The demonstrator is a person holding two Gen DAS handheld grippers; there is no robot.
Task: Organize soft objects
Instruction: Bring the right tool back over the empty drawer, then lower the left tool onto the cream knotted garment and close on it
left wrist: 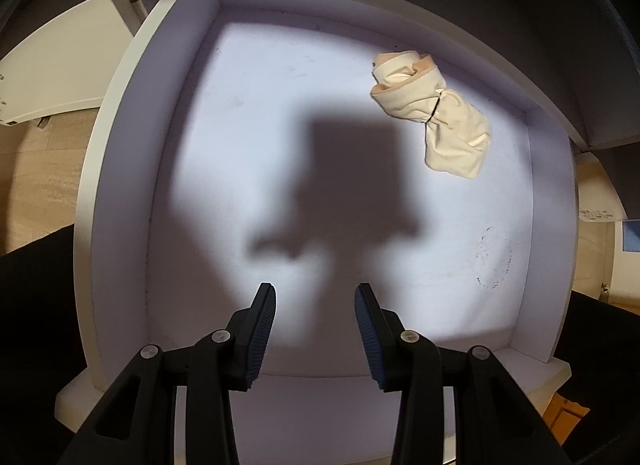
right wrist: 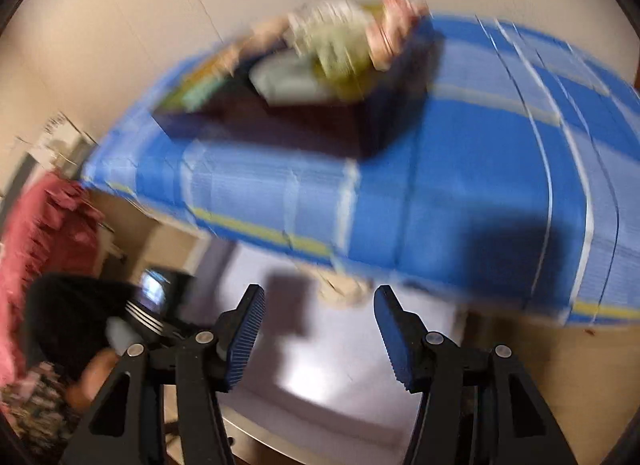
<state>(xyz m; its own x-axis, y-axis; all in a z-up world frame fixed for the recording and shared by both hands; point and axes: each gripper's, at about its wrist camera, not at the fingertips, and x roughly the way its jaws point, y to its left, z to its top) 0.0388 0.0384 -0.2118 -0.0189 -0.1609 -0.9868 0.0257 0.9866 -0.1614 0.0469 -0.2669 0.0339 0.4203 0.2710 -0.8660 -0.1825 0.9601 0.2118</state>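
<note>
In the left wrist view I look straight down into a white drawer [left wrist: 120, 193]. A cream cloth bundle [left wrist: 436, 113], twisted in the middle, lies in its far right corner. My left gripper [left wrist: 316, 325] hangs open above the drawer floor with nothing between its fingers. The right wrist view is blurred. My right gripper [right wrist: 320, 317] is open and empty above the same white drawer [right wrist: 280, 345]. The cream bundle [right wrist: 344, 291] peeks out under a blue striped cloth [right wrist: 460, 193]. On that cloth stands a dark box [right wrist: 360, 121] holding several soft items [right wrist: 340, 49].
A red fringed cloth [right wrist: 48, 225] hangs at the left of the right wrist view. A person's black sleeve [right wrist: 68, 305] and hand hold the other gripper there. A wooden floor [left wrist: 44, 169] surrounds the drawer, and a dark overhang [left wrist: 520, 25] covers its far side.
</note>
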